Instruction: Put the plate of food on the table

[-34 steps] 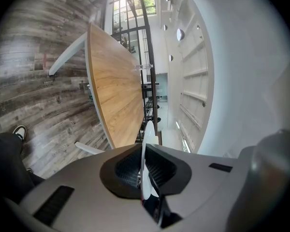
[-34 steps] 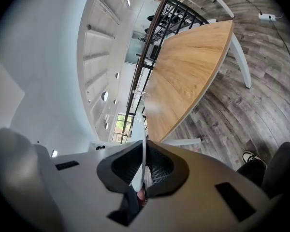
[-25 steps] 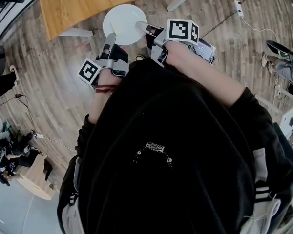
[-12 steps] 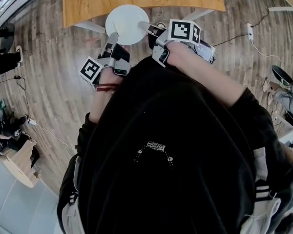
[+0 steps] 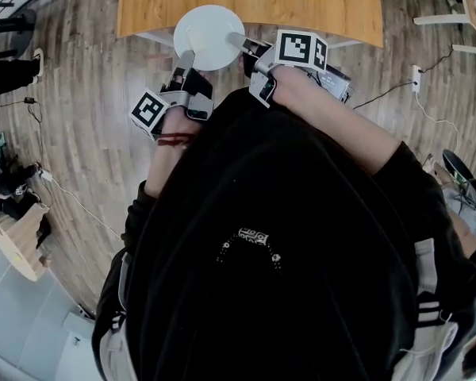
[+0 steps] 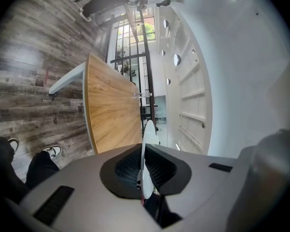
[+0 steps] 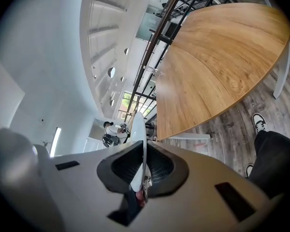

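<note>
You're in a black sweatshirt (image 5: pixel 301 236) with a little white print (image 5: pixel 252 240) mid-chest, white stripes (image 5: pixel 426 312) at 4 o'clock, a red band (image 5: pixel 171 140) on the left wrist, plus a grey left gripper (image 5: pixel 188 57) and right gripper (image 5: pixel 235 38) up near 12 o'clock, each with a black-and-white marker cube (image 5: pixel 299 50).

Smooth, glossy plate (image 5: pixel 209 36) — matt, fine-grained wooden table (image 5: pixel 301 2) — weathered, rough-looking wood-plank floor (image 5: pixel 79 165).

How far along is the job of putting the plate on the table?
Done: the left gripper and the right gripper are each shut on the white plate's rim. In hand: it is held up at the wooden table's near edge. Left: set it down and release.
</note>
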A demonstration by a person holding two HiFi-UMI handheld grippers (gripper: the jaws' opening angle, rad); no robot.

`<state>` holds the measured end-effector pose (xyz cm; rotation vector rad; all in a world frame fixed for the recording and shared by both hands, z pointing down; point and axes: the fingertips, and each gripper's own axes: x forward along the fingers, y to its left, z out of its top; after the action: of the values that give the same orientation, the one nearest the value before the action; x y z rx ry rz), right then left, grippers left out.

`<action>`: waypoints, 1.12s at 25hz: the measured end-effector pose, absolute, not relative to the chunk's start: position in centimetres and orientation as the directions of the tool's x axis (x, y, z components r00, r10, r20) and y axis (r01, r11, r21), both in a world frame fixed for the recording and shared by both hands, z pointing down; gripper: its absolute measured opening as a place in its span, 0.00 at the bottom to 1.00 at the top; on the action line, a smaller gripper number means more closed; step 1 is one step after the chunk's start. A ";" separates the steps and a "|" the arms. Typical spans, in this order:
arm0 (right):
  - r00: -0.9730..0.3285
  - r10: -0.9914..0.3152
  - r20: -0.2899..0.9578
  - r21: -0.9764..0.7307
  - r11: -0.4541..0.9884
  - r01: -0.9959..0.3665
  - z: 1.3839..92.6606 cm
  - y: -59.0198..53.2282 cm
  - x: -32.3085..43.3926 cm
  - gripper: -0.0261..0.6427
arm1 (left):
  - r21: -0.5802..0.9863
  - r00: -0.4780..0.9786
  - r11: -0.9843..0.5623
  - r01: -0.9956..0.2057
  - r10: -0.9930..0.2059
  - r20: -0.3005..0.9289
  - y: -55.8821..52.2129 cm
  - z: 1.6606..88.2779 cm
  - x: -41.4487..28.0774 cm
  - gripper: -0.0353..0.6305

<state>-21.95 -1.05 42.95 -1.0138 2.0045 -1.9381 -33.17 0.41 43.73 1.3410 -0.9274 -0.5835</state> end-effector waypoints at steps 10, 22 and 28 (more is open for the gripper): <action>-0.779 -0.528 0.337 -0.939 -0.128 -0.319 45.5 -8.9 -19.6 0.09 | 0.950 0.495 0.254 -0.180 -0.812 0.310 -6.7 46.0 -30.8 0.08; -0.761 -0.531 0.373 -0.928 -0.202 -0.315 45.9 -17.3 -12.3 0.09 | 0.937 0.530 0.288 -0.196 -0.773 0.349 -15.9 46.1 -23.3 0.08; -0.734 -0.552 0.395 -0.918 -0.260 -0.299 47.8 -19.9 -6.9 0.09 | 0.936 0.584 0.287 -0.202 -0.732 0.350 -19.2 47.5 -17.7 0.08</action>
<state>-6.94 -19.91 47.78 -1.0524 1.7900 -2.1139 -17.72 -19.25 47.55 1.2646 -0.9254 -0.4319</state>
